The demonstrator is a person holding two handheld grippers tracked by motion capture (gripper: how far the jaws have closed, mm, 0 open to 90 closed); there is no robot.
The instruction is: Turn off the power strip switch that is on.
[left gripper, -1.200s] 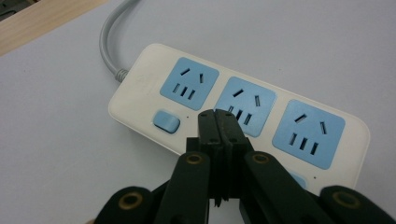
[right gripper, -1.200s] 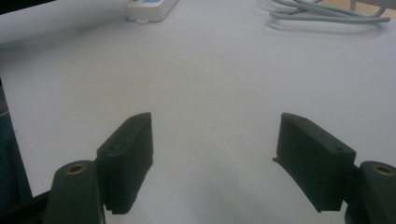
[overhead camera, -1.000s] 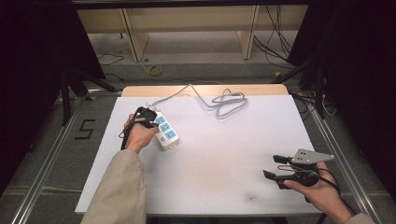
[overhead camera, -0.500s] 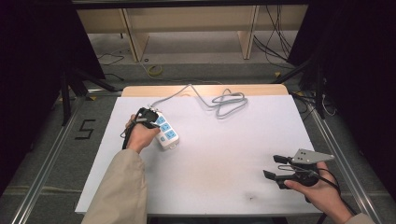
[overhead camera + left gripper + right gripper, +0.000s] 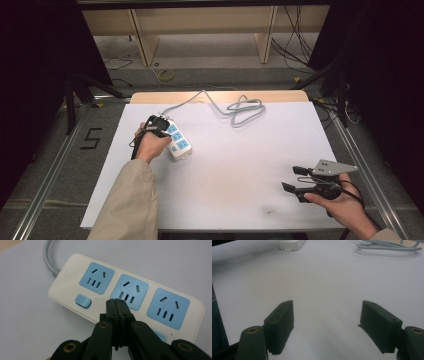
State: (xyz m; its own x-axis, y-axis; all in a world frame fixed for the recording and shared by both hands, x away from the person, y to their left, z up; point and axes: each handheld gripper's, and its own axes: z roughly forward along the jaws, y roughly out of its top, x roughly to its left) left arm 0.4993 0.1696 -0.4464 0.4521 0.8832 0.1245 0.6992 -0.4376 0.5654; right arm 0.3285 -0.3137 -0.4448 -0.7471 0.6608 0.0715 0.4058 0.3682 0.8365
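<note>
White board covers the table (image 5: 240, 190), with wooden shelving and loose cables on the floor beyond its far edge. On the left part of that board lies the power strip (image 5: 125, 293), cream with three blue sockets, each with a small blue switch beside it; its grey cord (image 5: 240, 107) runs off to a loose coil near the far edge. My left gripper (image 5: 117, 305) is over the strip with its jaws pressed together into one blunt tip, gripping nothing, and that tip sits at the strip's near edge between the first switch (image 5: 83, 301) and the middle socket; whether it already touches the plastic I cannot tell. I judge the step to be pressing a switch, so I should keep the jaws together, centre the tip squarely on the blue rocker rather than the cream casing, and push straight down so the light strip does not skid. My right gripper (image 5: 300, 181) waits well apart at the near right corner, jaws spread wide, holding nothing.
</note>
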